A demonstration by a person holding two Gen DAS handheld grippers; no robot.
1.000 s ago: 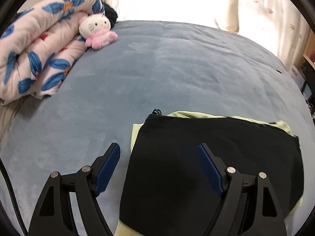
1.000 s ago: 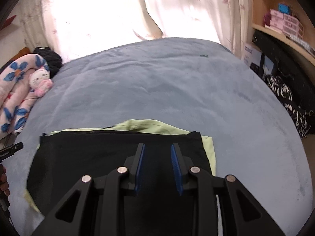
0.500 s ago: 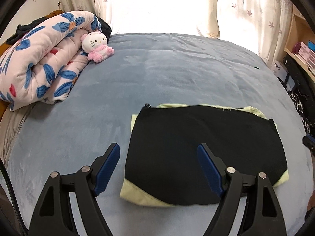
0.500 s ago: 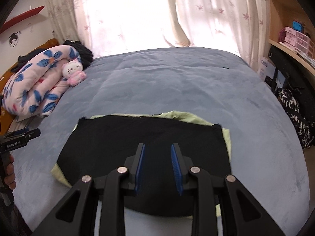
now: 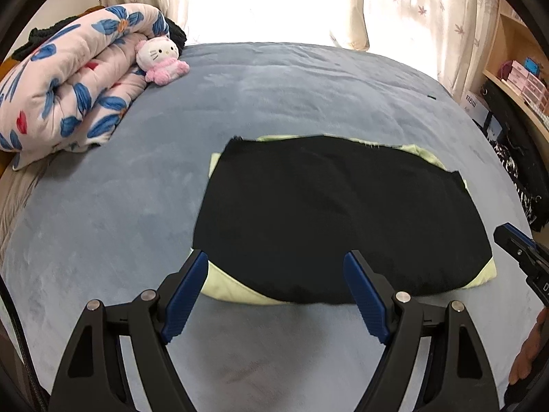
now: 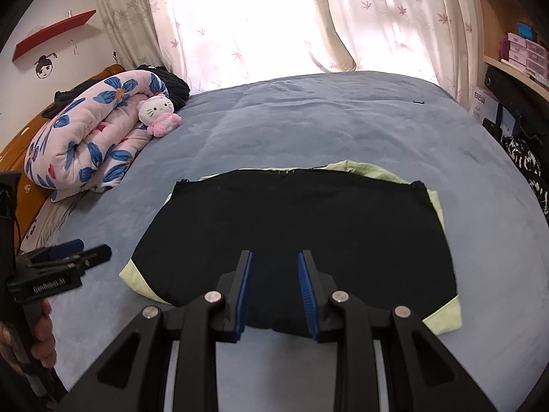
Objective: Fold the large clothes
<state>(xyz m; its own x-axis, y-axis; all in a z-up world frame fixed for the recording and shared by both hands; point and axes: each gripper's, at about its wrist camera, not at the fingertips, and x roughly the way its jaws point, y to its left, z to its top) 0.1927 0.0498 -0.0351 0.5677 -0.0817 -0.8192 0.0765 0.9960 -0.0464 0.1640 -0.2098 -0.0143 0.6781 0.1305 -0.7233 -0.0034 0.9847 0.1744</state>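
Lying folded flat, black garment (image 5: 329,213), pale-green edges

Matte black left gripper (image 5: 276,292) and right gripper (image 6: 275,295): blue ribbed pads (image 5: 185,295), silver screw heads, triangular cutouts. White "GenRobot.AI" lettering. Bare skin on hand (image 6: 41,336).

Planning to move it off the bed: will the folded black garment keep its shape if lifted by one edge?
Probably not: the folded black garment lies limp in soft layers, so it would likely droop and unfold. It looks light. The plush bedcover may drag it if pushed.
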